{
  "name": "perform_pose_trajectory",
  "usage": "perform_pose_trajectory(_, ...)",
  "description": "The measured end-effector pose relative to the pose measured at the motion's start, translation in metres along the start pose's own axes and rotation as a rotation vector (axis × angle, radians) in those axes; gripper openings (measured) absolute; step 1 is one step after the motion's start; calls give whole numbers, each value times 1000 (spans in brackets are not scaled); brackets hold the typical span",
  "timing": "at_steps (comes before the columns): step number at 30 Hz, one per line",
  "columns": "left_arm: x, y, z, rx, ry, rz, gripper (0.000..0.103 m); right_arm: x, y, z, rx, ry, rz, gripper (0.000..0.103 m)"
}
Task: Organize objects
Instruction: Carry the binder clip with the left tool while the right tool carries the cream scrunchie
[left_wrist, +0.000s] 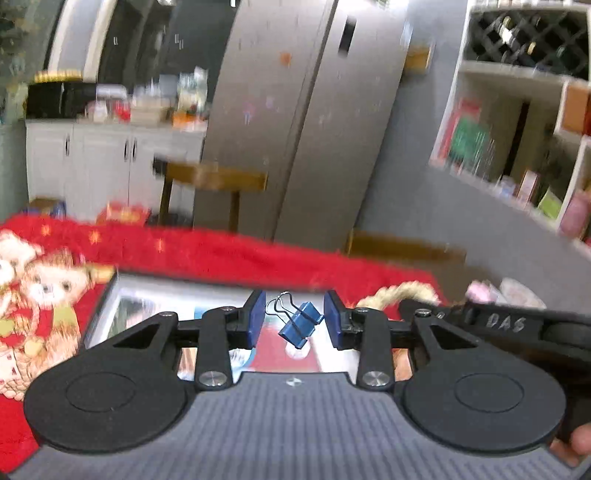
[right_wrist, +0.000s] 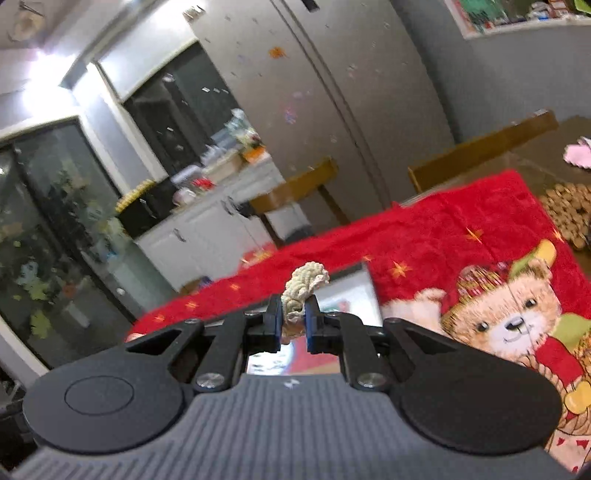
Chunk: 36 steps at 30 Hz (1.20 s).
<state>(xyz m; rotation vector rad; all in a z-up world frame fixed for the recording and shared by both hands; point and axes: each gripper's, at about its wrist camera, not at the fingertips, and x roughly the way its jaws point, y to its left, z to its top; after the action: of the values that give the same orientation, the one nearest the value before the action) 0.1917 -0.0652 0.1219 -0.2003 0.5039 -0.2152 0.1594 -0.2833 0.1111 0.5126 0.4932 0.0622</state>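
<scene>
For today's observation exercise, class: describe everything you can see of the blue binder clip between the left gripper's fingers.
The blue binder clip is small, with a painted metal-looking body and two silver wire handles folded together, pointing up and left. It sits tilted, held in the left gripper: the right blue pad touches its upper corner, and whether the left pad touches it is unclear. It hangs above a glossy printed box on the red blanket, touching neither.

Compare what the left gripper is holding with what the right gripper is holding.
The left gripper holds a blue binder clip: small, hard, tilted, wire handles up. The right gripper is shut on a cream knitted piece: soft, bumpy, sticking up past the pads. Both are lifted above the red blanket.
</scene>
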Motion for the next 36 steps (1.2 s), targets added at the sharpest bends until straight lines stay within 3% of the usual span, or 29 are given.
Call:
perform_pose_trajectory(3,27,11,-10,-24,98,-25,40,19,-6,-9,5,51,-29,14)
perform_pose_trajectory(6,45,17,-22,19,125,24,40,35,-9,-21,-3,86,-66,14)
perform_pose_trajectory(11,73,32,-41,-3,215,22,40,52,-15,-36,1,138,-90,14)
perform_pose_trajectory(19,79,26,-47,68,196,80,40,57,-9,-47,-30,160,-56,14)
perform_pose_trajectory(26,86,32,-53,58,252,116,40,59,-10,-52,-43,168,12,14)
perform_pose_trajectory(36,90,31,-57,66,282,149,40,64,-9,-54,-76,184,-13,14)
